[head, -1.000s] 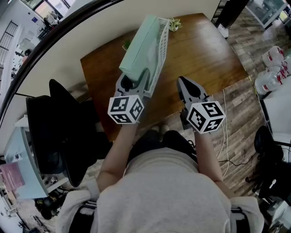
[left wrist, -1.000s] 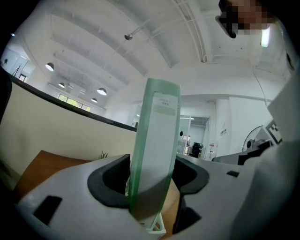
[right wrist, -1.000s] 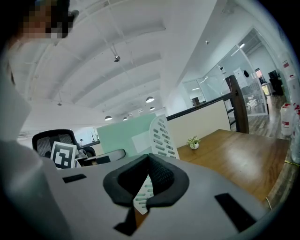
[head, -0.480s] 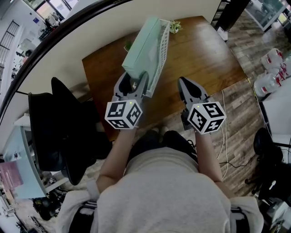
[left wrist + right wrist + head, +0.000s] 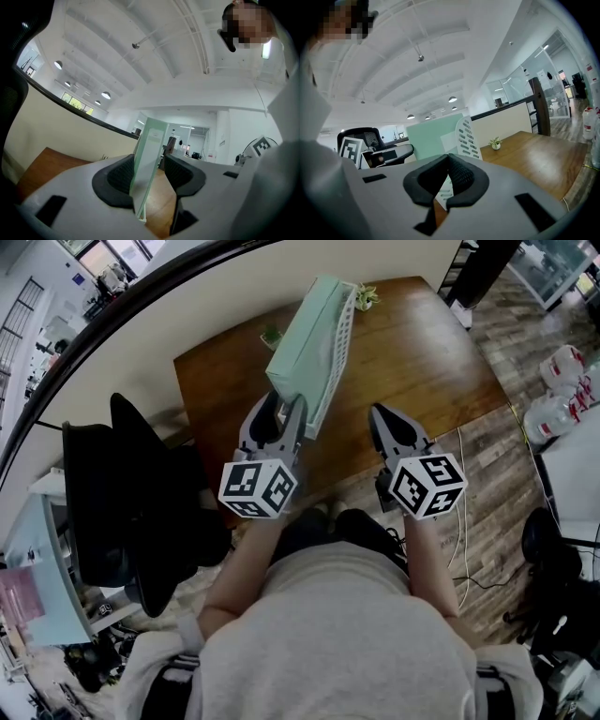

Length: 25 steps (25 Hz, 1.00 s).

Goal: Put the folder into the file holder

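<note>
A pale green folder (image 5: 309,329) stands on edge inside the white slotted file holder (image 5: 336,345) on the wooden table (image 5: 422,352). My left gripper (image 5: 276,405) sits at the folder's near end, and its jaws are closing. In the left gripper view the folder (image 5: 149,150) rises in the gap between the pads (image 5: 119,176), close to the left one, and neither pad presses on it. My right gripper (image 5: 385,420) hovers over the table's front edge, to the right of the holder, shut with nothing in it. The right gripper view shows the folder (image 5: 433,133) and the holder (image 5: 468,136) beyond its closed pads.
A small potted plant (image 5: 366,296) stands at the table's far edge by the holder, and another (image 5: 272,336) sits left of the folder. A black office chair (image 5: 122,493) is to my left. Packs of bottles (image 5: 562,381) and a cable lie on the floor at right.
My left gripper has drawn back a little toward me from the folder's near end, and its jaws look narrower. The right gripper has hardly moved.
</note>
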Motion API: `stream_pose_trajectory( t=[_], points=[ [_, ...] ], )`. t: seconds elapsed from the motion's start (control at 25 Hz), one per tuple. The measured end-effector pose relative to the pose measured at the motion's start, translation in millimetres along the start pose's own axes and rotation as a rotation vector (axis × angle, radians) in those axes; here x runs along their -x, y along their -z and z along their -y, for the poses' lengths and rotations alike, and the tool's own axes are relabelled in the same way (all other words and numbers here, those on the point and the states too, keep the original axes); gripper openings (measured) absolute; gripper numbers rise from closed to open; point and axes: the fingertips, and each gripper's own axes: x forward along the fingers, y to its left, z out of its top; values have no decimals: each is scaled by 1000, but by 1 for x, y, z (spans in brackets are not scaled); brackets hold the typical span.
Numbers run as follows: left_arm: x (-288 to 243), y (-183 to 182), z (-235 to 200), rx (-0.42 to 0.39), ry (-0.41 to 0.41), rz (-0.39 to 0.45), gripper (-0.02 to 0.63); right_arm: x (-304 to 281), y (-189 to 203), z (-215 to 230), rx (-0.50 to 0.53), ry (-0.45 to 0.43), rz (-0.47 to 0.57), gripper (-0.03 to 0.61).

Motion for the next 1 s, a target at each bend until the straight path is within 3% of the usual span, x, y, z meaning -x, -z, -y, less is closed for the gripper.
stream_pose_trajectory(
  t=[0.6, 1.0],
  points=[
    [14, 28, 24, 8, 66, -64, 181, 9, 18, 1, -12, 14, -34, 11],
    [5, 48, 49, -13, 184, -141, 72, 15, 23, -1, -10, 6, -42, 11]
  ],
)
